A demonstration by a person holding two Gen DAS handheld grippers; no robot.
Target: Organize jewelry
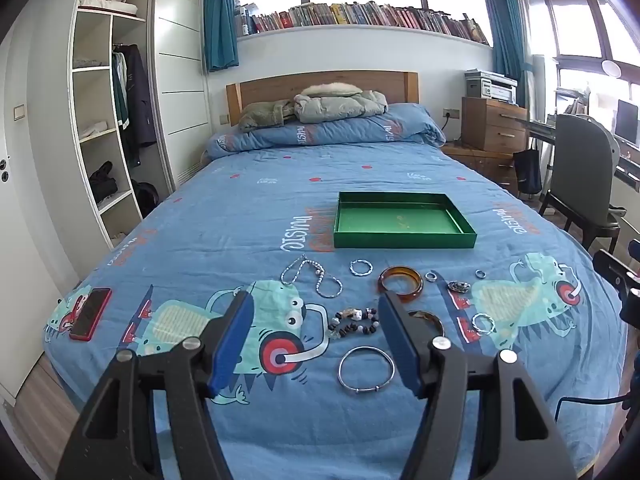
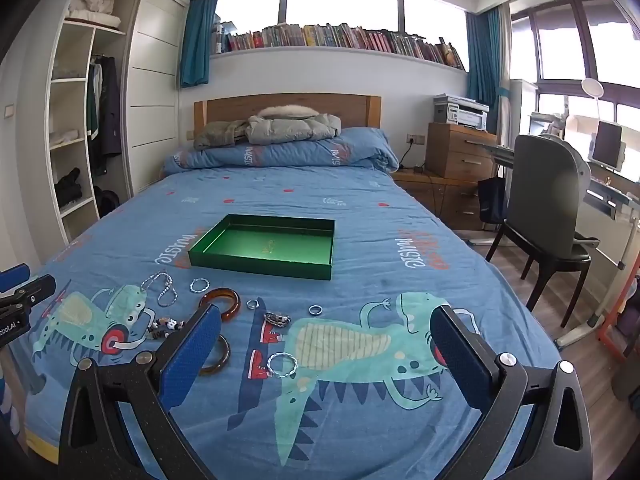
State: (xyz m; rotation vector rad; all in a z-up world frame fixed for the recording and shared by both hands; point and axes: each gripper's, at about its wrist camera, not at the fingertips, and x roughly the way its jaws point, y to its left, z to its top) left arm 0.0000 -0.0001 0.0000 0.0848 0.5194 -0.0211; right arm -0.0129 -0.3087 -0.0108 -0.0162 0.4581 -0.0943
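A green tray [image 1: 404, 239] [image 2: 260, 266] lies empty on the blue bed. Jewelry lies in front of it: a beaded chain [image 1: 310, 278] [image 2: 162, 288], an amber bangle [image 1: 401, 282] [image 2: 220, 298], a beaded bracelet [image 1: 354, 322] [image 2: 164, 326], a silver bangle [image 1: 366, 369], a second amber bangle [image 2: 218, 354], twisted silver rings [image 1: 361, 267] [image 2: 282, 365], small rings [image 2: 315, 310] and a brooch [image 1: 459, 286] [image 2: 277, 317]. My left gripper [image 1: 316, 314] is open above the beaded bracelet. My right gripper [image 2: 326, 332] is open above the twisted ring.
A red phone [image 1: 90, 314] lies at the bed's left front. A folded duvet and jackets [image 1: 324, 120] are at the headboard. A wardrobe [image 1: 108, 120] stands left; a chair [image 2: 548, 208], drawers and a desk stand right of the bed.
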